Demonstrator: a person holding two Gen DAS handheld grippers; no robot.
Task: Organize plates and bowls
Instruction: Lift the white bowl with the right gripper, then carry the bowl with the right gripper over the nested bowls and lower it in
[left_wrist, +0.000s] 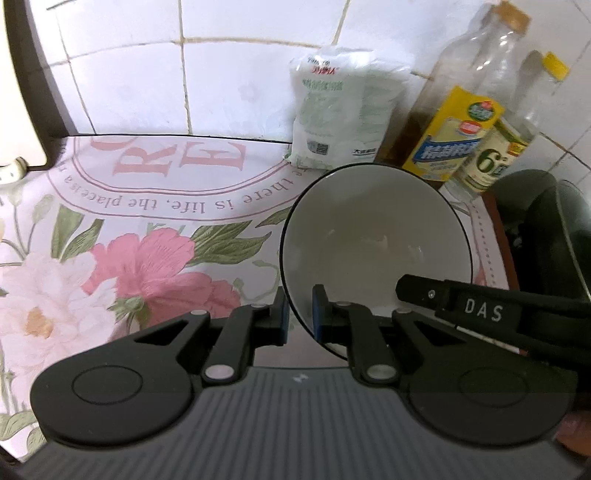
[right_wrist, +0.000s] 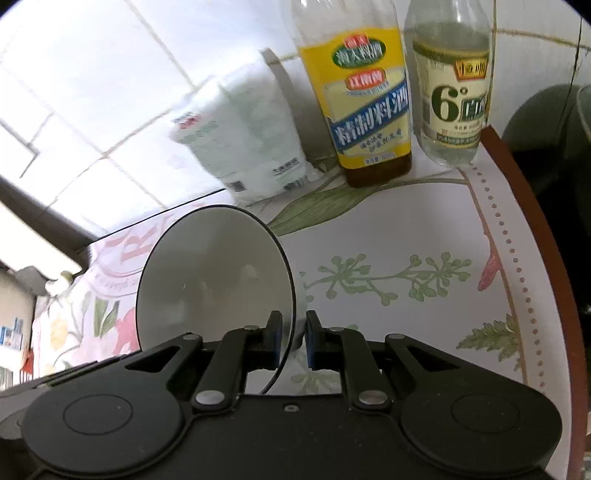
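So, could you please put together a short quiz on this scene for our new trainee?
1. True or false: the left claw is shut on the rim of the bowl.
2. What stands right next to the yellow-labelled bottle, on the side away from the white bag?
A) a kettle
B) a clear bottle marked 6
C) a stack of plates
3. How many claws grip the bowl?

Key:
1. True.
2. B.
3. Two: the right claw pinches the rim as well.
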